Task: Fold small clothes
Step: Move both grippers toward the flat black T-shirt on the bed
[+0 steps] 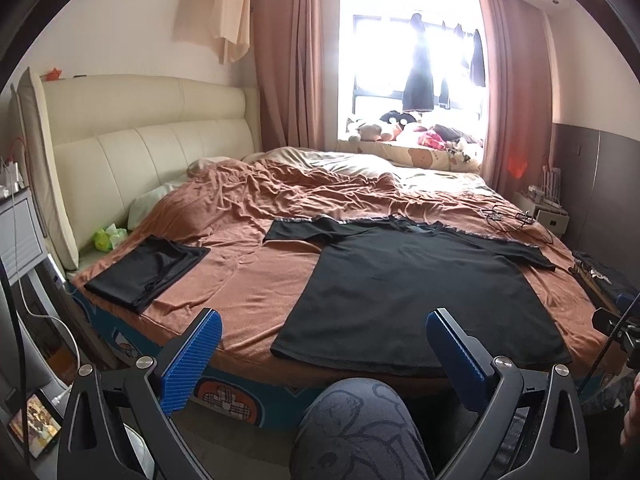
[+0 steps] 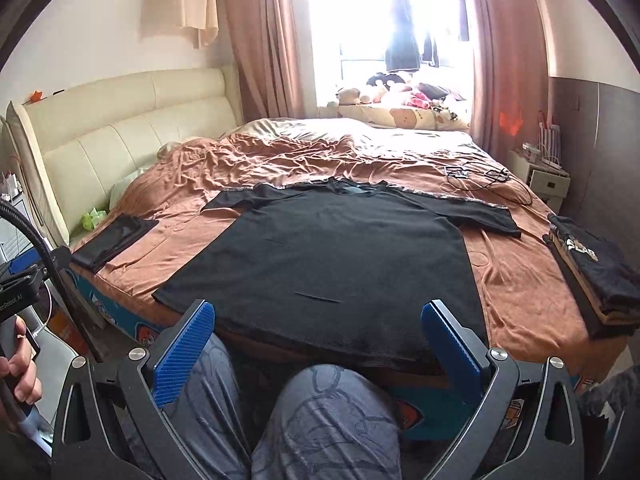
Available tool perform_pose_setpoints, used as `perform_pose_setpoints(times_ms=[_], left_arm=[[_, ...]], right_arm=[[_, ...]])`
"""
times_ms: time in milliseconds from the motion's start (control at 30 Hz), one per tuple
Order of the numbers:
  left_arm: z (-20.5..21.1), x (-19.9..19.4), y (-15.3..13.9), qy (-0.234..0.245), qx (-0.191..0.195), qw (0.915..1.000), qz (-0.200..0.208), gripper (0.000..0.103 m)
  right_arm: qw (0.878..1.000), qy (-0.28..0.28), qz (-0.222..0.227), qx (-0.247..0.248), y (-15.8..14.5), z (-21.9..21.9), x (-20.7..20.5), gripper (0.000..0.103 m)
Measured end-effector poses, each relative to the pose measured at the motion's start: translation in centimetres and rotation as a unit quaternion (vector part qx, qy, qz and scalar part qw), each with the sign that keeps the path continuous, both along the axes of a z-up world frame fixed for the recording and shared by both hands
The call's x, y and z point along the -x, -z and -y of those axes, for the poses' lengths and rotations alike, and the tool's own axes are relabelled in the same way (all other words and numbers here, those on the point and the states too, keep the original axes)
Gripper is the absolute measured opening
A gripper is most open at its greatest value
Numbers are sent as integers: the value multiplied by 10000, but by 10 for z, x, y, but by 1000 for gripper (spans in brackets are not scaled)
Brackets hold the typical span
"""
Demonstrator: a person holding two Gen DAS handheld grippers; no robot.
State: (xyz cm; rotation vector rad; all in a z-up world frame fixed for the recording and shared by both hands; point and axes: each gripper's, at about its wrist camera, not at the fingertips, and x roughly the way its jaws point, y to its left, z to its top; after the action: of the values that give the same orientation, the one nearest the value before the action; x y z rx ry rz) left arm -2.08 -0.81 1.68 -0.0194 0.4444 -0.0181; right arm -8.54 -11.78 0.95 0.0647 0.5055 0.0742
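A black T-shirt (image 1: 404, 284) (image 2: 340, 256) lies spread flat on the bed, sleeves out, hem at the near edge. My left gripper (image 1: 324, 348) is open, held back from the bed's near edge with the hem's left corner between its fingers in view. My right gripper (image 2: 320, 340) is open too, short of the hem, nothing held. A folded black garment (image 1: 148, 272) (image 2: 114, 242) rests at the bed's left. A stack of folded dark clothes (image 2: 592, 276) (image 1: 600, 276) sits at the right edge.
The brown bedsheet (image 1: 248, 280) (image 2: 520, 280) is rumpled toward the back. A person's knees in grey patterned trousers (image 1: 356, 428) (image 2: 324, 420) are below the grippers. Cables (image 2: 480, 178) lie at the back right. A green tissue pack (image 1: 108, 236) is by the cream headboard (image 1: 140, 136).
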Motion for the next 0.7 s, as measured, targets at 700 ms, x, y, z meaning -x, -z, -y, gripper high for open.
perform_pose_setpoints(times_ms=[700], left_arm=[[-5,-1,-4,16,221,9997,38,103]], right_arm=[[10000,-38,-29,-86,5,2,-4,103]])
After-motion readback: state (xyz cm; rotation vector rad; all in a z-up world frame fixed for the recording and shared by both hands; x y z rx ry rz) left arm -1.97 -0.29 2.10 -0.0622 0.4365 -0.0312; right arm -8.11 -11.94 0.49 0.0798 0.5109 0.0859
